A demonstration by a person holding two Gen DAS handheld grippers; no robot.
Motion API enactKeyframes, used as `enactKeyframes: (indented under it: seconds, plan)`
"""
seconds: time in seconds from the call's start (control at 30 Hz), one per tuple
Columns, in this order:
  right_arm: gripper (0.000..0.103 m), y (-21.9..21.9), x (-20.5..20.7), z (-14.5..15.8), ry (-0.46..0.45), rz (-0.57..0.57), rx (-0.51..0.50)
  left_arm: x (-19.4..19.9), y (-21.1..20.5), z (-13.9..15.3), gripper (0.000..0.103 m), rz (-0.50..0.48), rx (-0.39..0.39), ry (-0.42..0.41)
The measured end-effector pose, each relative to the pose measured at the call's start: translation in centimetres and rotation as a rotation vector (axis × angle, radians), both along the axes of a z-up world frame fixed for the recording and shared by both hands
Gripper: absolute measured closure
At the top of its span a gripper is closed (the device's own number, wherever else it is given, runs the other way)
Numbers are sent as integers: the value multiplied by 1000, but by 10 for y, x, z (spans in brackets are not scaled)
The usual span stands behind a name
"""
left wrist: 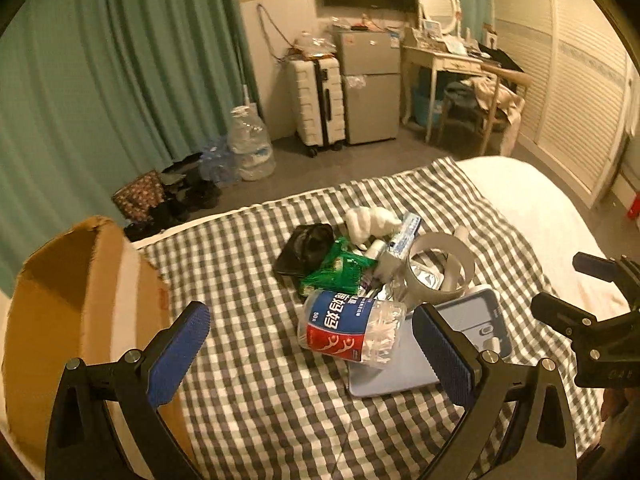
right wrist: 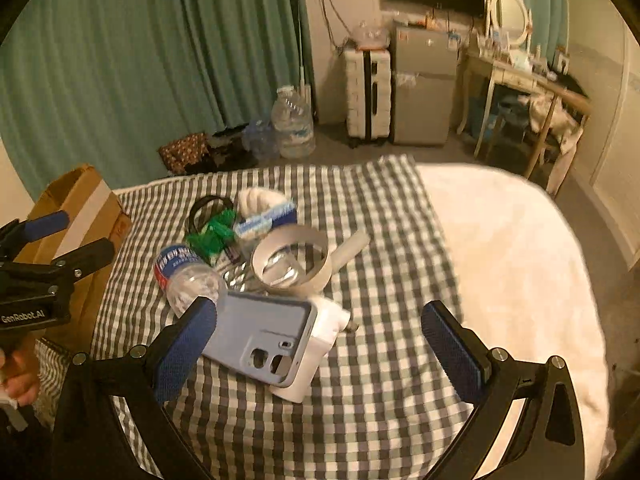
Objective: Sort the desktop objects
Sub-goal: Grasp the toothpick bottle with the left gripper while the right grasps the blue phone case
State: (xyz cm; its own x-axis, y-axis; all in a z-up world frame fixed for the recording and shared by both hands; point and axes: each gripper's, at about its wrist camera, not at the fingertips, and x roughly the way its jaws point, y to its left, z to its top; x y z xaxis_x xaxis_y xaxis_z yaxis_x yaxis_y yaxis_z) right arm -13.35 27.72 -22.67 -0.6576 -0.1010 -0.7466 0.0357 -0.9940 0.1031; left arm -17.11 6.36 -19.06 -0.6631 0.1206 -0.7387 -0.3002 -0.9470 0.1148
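Observation:
A pile of small objects lies on a checked cloth (left wrist: pixel 248 360) (right wrist: pixel 380 400) on a bed. Nearest is a clear tub of floss picks (left wrist: pixel 352 330) (right wrist: pixel 188 276) with a blue and red label, lying on its side. A blue phone case (left wrist: pixel 404 368) (right wrist: pixel 260 334) rests on a white box (right wrist: pixel 320 348). Behind them are a tape roll (left wrist: pixel 440 268) (right wrist: pixel 294 264), a green packet (left wrist: pixel 336 270) (right wrist: pixel 212 236), a toothpaste box (left wrist: pixel 404 232) (right wrist: pixel 264 218), a white cloth (left wrist: pixel 370 222) and a black item (left wrist: pixel 306 246). My left gripper (left wrist: pixel 310 354) is open above the tub. My right gripper (right wrist: pixel 318 346) is open over the phone case.
A cardboard box (left wrist: pixel 80 312) (right wrist: pixel 76 216) stands open at the cloth's left edge. A white blanket (right wrist: pixel 520 280) covers the bed's right side. On the floor beyond are water jugs (left wrist: pixel 250 144), a suitcase (left wrist: pixel 320 104), a small fridge (left wrist: pixel 370 88) and a desk (left wrist: pixel 444 64).

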Motion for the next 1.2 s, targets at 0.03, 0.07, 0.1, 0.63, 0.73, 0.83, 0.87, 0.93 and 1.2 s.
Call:
enactKeyframes:
  seconds: [0.03, 0.07, 0.1, 0.63, 0.73, 0.83, 0.87, 0.93, 1.2]
  plan:
    - [0, 1, -2, -4, -14, -5, -12, -2, 1, -4, 0, -9, 0, -7]
    - [0, 3, -6, -10, -34, -5, -30, -5, 3, -9, 0, -19, -3, -16]
    - [0, 2, -8, -12, -45, -5, -37, -9, 4, -13, 0, -31, -9, -24]
    - [39, -12, -37, -58, -161, 36, -66, -39, 25, -80, 0, -140, -63, -120]
    - [55, -18, -40, -66, -189, 58, -62, -42, 25, -88, 0, -147, -59, -142]
    - [62, -24, -40, -69, -192, 70, -25, -40, 27, -89, 0, -146, -71, -131]
    - [67, -23, -40, -69, -189, 66, -18, -39, 26, -88, 2, -138, -70, -120]
    - [74, -19, -39, -69, -184, 56, -37, -35, 25, -86, 8, -121, -64, -106]
    - [91, -13, -37, -65, -181, 41, -60, -27, 25, -76, 8, -102, -66, -78]
